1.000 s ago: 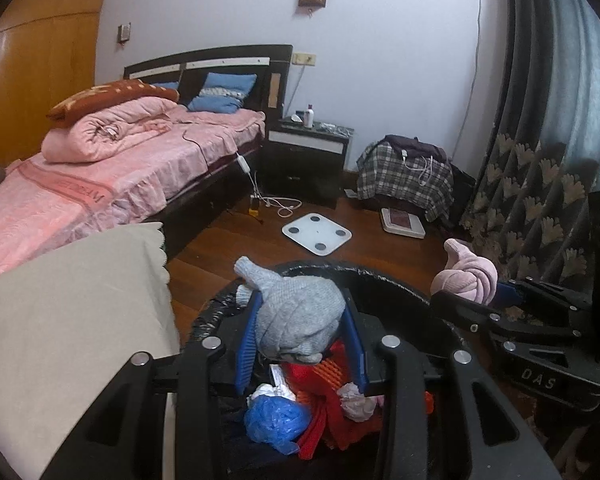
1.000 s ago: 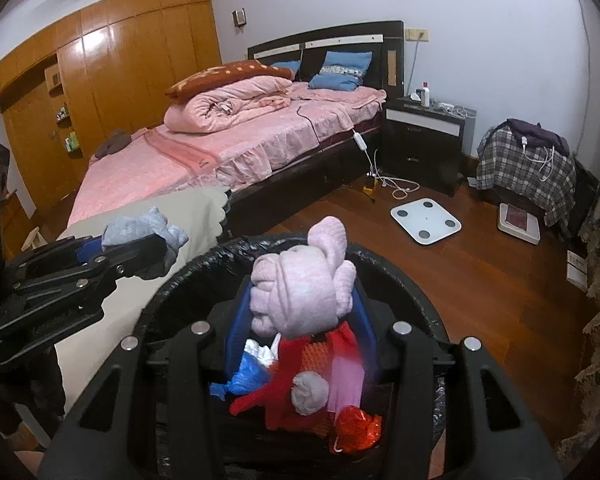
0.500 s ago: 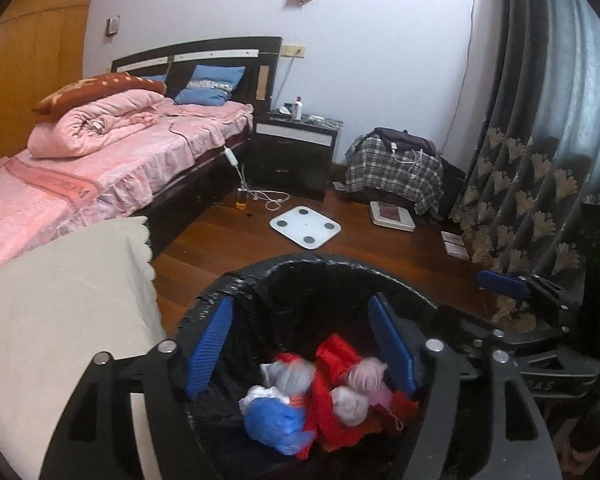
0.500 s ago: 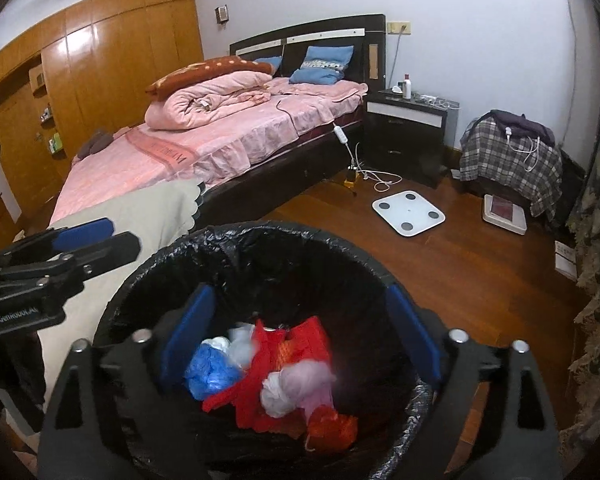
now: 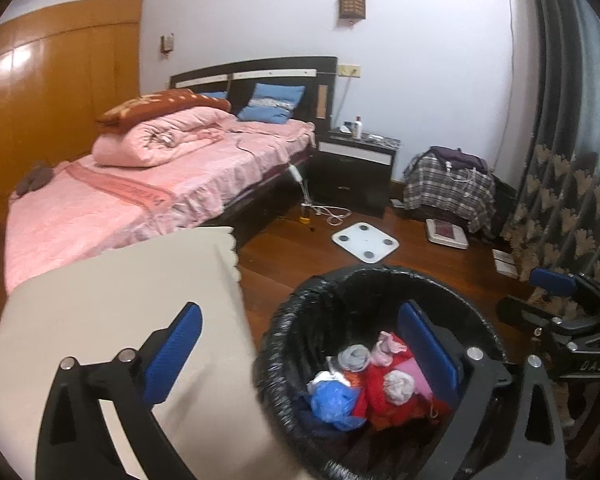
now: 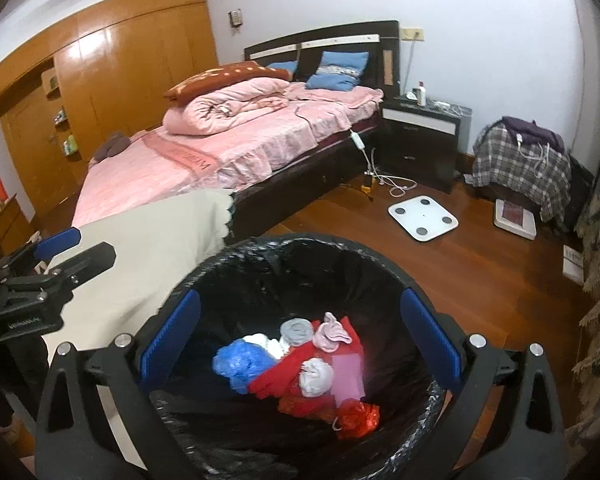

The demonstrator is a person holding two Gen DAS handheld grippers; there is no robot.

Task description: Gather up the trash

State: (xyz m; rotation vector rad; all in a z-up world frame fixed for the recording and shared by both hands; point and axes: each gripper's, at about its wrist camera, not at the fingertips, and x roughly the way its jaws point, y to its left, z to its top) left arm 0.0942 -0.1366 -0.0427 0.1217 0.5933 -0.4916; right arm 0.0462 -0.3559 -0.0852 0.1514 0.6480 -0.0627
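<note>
A round bin with a black liner (image 5: 296, 320) (image 6: 236, 264) stands on the wood floor below both grippers. In it lie a grey wad (image 5: 354, 356) (image 6: 296, 330), a pink wad (image 5: 388, 346) (image 6: 330, 334), blue plastic (image 5: 332, 398) (image 6: 240, 362) and red scraps (image 6: 300, 384). My left gripper (image 5: 300, 344) is open and empty, one finger over the beige cloth and one over the bin. My right gripper (image 6: 300, 340) is open and empty, straddling the bin mouth. The left gripper shows at the left of the right wrist view (image 6: 56, 252), and the right gripper at the right of the left wrist view (image 5: 548, 292).
A beige-covered surface (image 5: 120, 320) (image 6: 148, 248) sits left of the bin. Behind it is a bed with pink bedding (image 5: 140, 192) (image 6: 228, 140). A nightstand (image 5: 356, 168), a white floor scale (image 5: 366, 240) (image 6: 422, 218), a plaid-covered pile (image 5: 448, 188) and curtains (image 5: 568, 160) stand beyond.
One second ago the left gripper held a grey wad and the right a pink wad; both opened, and the wads now lie in the bin. The left gripper has shifted left.
</note>
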